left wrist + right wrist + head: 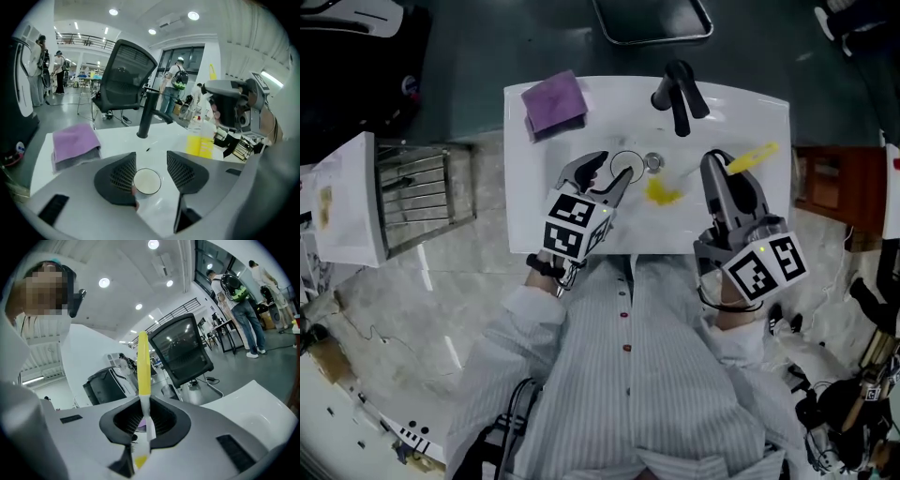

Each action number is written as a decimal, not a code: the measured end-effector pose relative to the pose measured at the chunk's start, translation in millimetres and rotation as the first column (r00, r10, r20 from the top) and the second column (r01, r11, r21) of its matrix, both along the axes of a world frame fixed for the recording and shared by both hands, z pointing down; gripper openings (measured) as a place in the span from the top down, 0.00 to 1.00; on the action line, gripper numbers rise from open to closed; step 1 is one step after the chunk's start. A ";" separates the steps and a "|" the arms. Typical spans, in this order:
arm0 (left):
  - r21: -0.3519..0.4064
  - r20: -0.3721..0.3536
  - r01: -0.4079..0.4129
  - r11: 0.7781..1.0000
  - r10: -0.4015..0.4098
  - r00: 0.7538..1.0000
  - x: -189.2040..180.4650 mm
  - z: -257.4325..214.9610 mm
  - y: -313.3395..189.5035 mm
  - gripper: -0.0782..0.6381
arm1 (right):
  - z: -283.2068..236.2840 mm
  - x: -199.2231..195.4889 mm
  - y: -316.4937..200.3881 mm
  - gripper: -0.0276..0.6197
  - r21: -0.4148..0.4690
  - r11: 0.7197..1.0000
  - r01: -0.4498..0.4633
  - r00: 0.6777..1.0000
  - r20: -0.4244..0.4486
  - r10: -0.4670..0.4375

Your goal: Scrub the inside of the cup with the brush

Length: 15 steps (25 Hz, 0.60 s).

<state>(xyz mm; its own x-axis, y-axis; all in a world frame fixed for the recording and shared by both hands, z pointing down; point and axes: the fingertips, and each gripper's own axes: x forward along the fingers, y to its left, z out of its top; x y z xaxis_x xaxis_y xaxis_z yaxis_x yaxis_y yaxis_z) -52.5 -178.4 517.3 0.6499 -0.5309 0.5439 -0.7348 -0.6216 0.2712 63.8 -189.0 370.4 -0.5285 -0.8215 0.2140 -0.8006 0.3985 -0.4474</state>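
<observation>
A small white cup (147, 182) stands upright in the white sink (750, 225), seen from above as a ring (627, 165). My left gripper (610, 174) straddles it. Its jaws (151, 169) stand apart: the left pad is right beside the cup wall, the right pad has a clear gap. So this gripper is open around the cup. My right gripper (718, 161) hovers over the sink's right side, shut on a yellow brush (753, 157). The brush handle (144, 371) sticks up and out past the jaws (144, 420); its bristle end is hidden.
A black faucet (678, 94) rises at the sink's back edge, with the drain (653, 161) just before it. A purple cloth (555, 101) lies on the back left corner. A yellow object (663, 192) sits in the basin. A wire rack (417, 192) stands left of the sink.
</observation>
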 end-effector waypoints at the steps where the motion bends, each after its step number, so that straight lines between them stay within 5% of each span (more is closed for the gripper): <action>1: -0.012 0.010 -0.018 1.000 0.018 1.000 1.6 9.8 0.8 0.61 | 3.6 0.2 -0.5 0.86 -0.005 1.000 -0.006 1.000 0.002 0.006; 15: -0.168 0.160 -0.205 0.964 0.232 0.959 24.2 113.2 22.4 0.33 | 34.1 15.0 3.6 0.86 -0.068 0.994 -0.087 0.996 0.003 0.087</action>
